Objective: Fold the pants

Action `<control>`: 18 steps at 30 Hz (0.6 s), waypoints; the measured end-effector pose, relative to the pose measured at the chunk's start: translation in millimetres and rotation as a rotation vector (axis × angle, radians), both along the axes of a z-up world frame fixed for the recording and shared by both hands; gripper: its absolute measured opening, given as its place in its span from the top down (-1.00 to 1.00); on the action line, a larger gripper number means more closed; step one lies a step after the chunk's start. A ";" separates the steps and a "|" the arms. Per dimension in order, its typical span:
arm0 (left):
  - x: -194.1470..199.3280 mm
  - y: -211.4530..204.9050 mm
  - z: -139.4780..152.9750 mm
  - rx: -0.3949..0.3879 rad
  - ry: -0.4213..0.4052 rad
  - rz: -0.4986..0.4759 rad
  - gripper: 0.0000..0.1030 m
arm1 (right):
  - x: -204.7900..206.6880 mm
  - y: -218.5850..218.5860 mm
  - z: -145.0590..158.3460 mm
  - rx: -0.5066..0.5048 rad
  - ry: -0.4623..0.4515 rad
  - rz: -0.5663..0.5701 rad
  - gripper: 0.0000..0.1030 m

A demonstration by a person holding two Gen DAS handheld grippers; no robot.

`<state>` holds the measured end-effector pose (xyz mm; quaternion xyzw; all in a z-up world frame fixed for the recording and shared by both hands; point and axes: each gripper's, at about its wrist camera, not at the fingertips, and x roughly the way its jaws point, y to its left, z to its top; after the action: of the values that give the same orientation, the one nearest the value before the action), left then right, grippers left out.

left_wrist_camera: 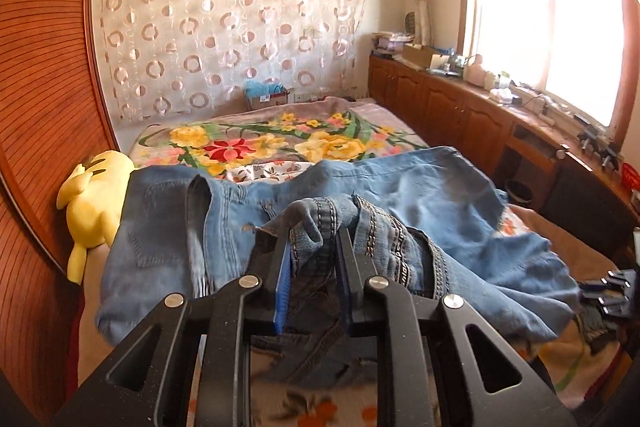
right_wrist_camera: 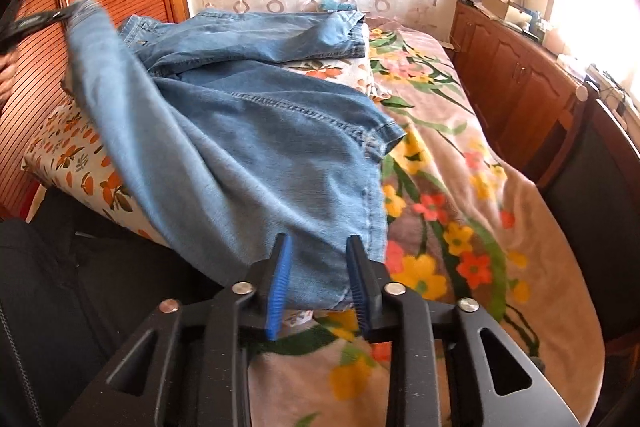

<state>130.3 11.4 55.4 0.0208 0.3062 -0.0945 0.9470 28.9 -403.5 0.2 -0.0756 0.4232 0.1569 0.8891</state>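
Black two-finger left claw (left_wrist_camera: 311,247), with its blue ribbed pads, is clamped on a bunched wad of light blue denim pants (left_wrist_camera: 400,187): stitched seams and a hem edge of the cloth are squeezed between the pads and spill over the fingertips. Beyond the wad, the pants spread across the bed with the flowered blanket (left_wrist_camera: 256,143), and part of the cloth is lifted off the blanket toward the left claw.

From the right wrist camera, the black right claw (right_wrist_camera: 318,259) has its blue pads standing apart, one at each side of the near end of a pants leg. The hem lies between the pads, but gaps show beside the cloth and the pads do not press on it, so this claw is open around the leg, not gripping. The leg rests on the flowered blanket at this end and rises in a blurred sweep to the upper left of that view, where the other claw holds it up.

On the bed's left side, against the reddish-brown slatted wooden wardrobe (left_wrist_camera: 44,87), lies a yellow plush toy (left_wrist_camera: 94,199), just beside the pants. On the bed's far side hangs a sheer curtain with ring patterns (left_wrist_camera: 224,27). Along the bed's right side runs a low wooden cabinet (left_wrist_camera: 452,107) under a bright window (left_wrist_camera: 540,15), its top crowded with small things too small to tell.
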 end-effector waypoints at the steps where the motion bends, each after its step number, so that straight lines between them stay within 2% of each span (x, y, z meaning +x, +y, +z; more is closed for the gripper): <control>1: 7.5 -2.1 -3.3 0.008 0.007 0.005 0.60 | -0.8 2.5 -1.4 0.000 0.001 0.007 0.36; 7: 43.7 -7.5 -26.8 0.020 0.076 0.035 0.60 | -0.3 9.8 -20.7 -0.022 0.043 0.038 0.19; 10: 40.8 -9.0 -34.1 0.027 0.083 0.035 0.60 | 4.3 7.9 -30.5 -0.038 0.063 0.031 0.13; 16: 32.3 -6.0 -31.4 0.021 0.069 0.027 0.60 | 9.6 14.3 -38.6 -0.087 0.058 0.021 0.14; 17: 30.3 -5.8 -30.3 0.022 0.067 0.024 0.60 | 9.9 14.5 -40.0 -0.095 0.058 0.022 0.25; 18: 30.4 -6.4 -29.5 0.023 0.065 0.023 0.60 | 9.7 15.2 -41.4 -0.100 0.064 0.025 0.66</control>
<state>160.7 4.9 25.9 0.0253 0.3382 -0.0806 0.9373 38.6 -388.3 -41.3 -0.1202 0.4576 0.1490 0.8683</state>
